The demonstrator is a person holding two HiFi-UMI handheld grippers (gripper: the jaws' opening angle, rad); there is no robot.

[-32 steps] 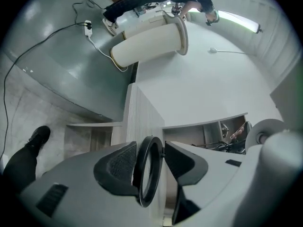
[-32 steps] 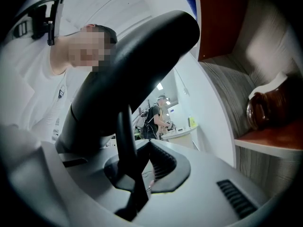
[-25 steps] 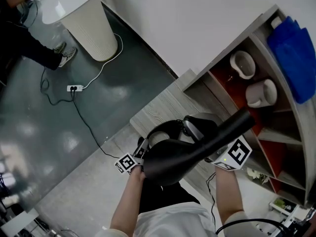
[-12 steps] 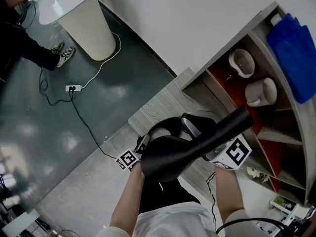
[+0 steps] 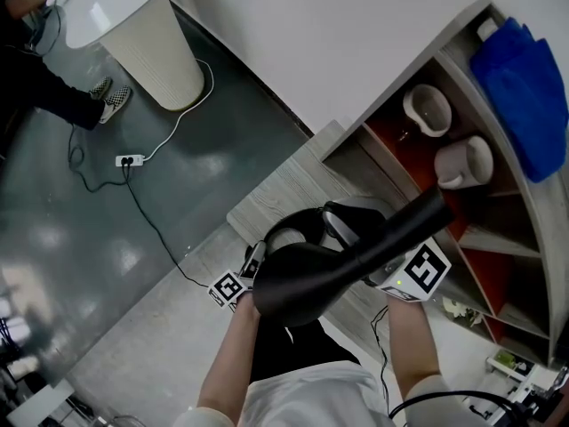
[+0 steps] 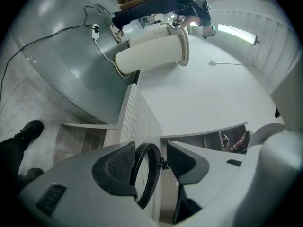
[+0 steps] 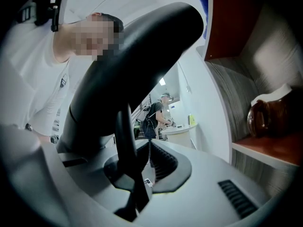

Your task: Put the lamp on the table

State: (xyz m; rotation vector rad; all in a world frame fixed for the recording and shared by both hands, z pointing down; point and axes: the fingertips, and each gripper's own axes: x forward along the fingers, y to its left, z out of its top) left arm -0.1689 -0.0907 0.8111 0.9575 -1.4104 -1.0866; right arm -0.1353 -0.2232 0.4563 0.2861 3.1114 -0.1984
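Observation:
The black lamp (image 5: 342, 256), a long arm with a wide curved head, hangs over the grey wood-grain table (image 5: 284, 194) in the head view. My right gripper (image 7: 142, 167) is shut on a thin black bar of the lamp (image 7: 124, 141); its marker cube (image 5: 418, 272) shows under the lamp arm. My left gripper (image 6: 151, 162) has its jaws opening, with a black ring of the lamp (image 6: 144, 174) standing loose between them, close to the left pad. In the head view the left gripper (image 5: 252, 265) sits at the lamp's lower left end.
An open shelf unit (image 5: 471, 229) at the right holds two pale cups (image 5: 427, 112), a blue cloth (image 5: 524, 87) and a brown jug (image 7: 267, 119). A white pedestal table (image 5: 151, 34), a power strip with cable (image 5: 132, 159) and a person's shoes (image 5: 114, 96) are on the grey floor.
The lamp and both grippers have shifted slightly left in the head view. Nothing else differs.

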